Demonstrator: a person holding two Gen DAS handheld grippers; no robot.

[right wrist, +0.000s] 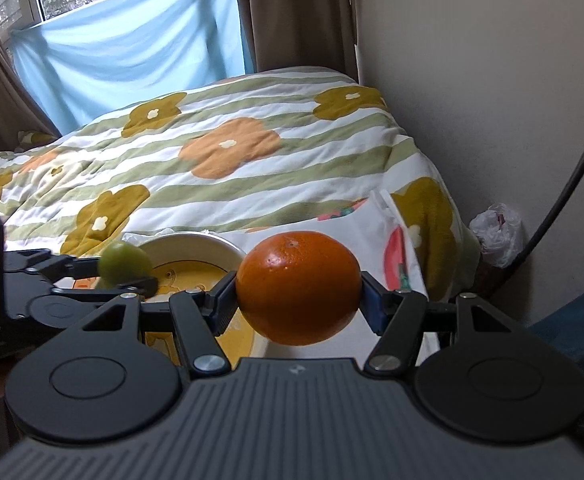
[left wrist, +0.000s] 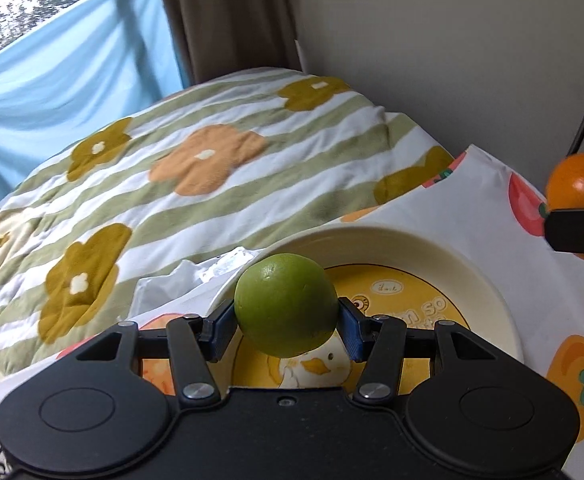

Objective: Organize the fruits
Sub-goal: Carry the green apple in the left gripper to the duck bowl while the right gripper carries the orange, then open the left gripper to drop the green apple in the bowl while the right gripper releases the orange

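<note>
My left gripper (left wrist: 286,322) is shut on a green lime (left wrist: 286,304) and holds it above the near left rim of a cream bowl (left wrist: 432,252) with a yellow duck picture inside. My right gripper (right wrist: 298,300) is shut on an orange (right wrist: 298,288) and holds it in the air to the right of the bowl (right wrist: 196,246). The orange also shows at the right edge of the left wrist view (left wrist: 580,184). The lime and the left gripper show at the left of the right wrist view (right wrist: 124,264).
The bowl stands on a white cloth with printed fruits (left wrist: 472,200). Behind it lies a bed with a striped flower quilt (left wrist: 196,152). A wall (right wrist: 472,80) is on the right, with a black cable (right wrist: 572,184) and a crumpled plastic bag (right wrist: 498,232).
</note>
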